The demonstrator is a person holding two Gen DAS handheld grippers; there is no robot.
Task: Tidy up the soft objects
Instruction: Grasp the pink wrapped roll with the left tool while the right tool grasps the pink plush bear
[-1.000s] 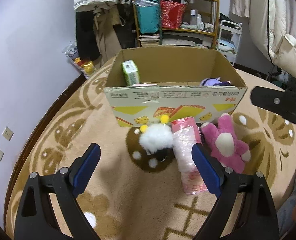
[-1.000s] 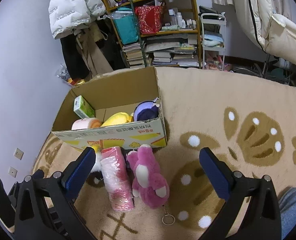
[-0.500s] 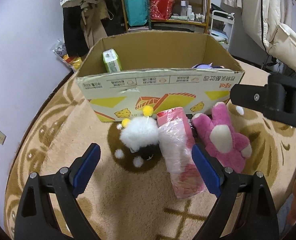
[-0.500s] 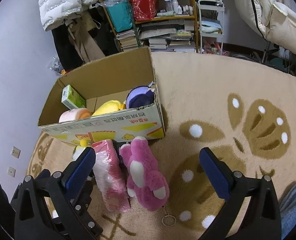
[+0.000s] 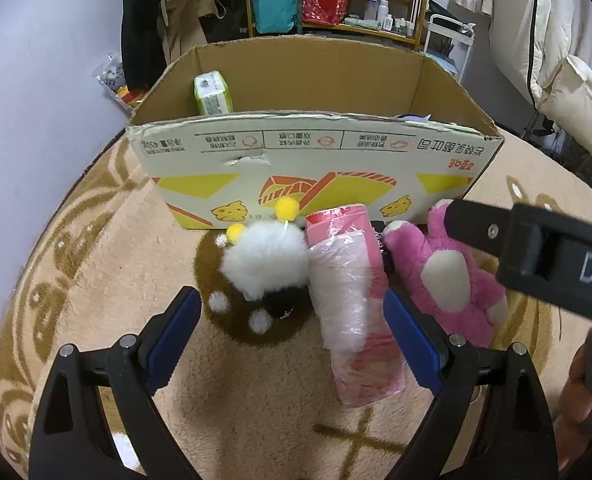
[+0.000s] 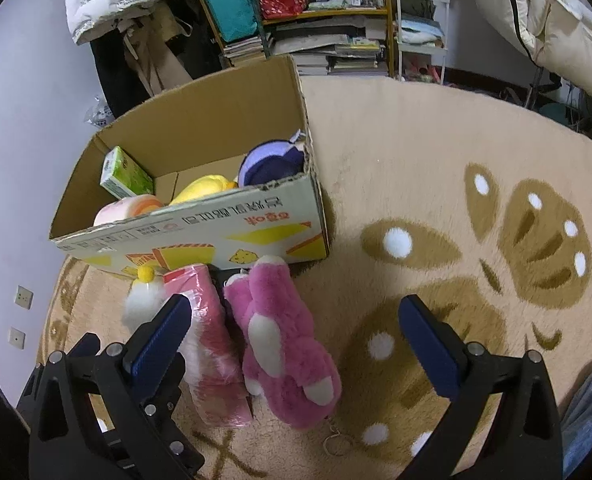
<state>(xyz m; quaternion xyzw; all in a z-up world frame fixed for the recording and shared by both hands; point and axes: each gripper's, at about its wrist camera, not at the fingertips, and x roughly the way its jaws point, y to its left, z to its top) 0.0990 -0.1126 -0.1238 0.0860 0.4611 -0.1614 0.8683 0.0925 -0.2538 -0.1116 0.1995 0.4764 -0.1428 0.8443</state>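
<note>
pink roll (image 5: 354,300) lies lengthwise toward cardboard box (image 5: 312,168); left claw (image 5: 292,338) open

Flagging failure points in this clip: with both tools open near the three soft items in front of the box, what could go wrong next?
1. The left tool straddles both the white fluffy pompom toy and the pink plastic-wrapped roll, so it may pinch both.
2. The roll's slick wrap may slip.
3. The right tool sits close over the pink plush rabbit; the tools might collide.

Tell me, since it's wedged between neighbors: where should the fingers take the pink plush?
Grip the pink plush across its middle from above. It lies lengthwise away from the cardboard box, its right flank open to bare rug; the wrapped pink roll crowds its left.
</note>
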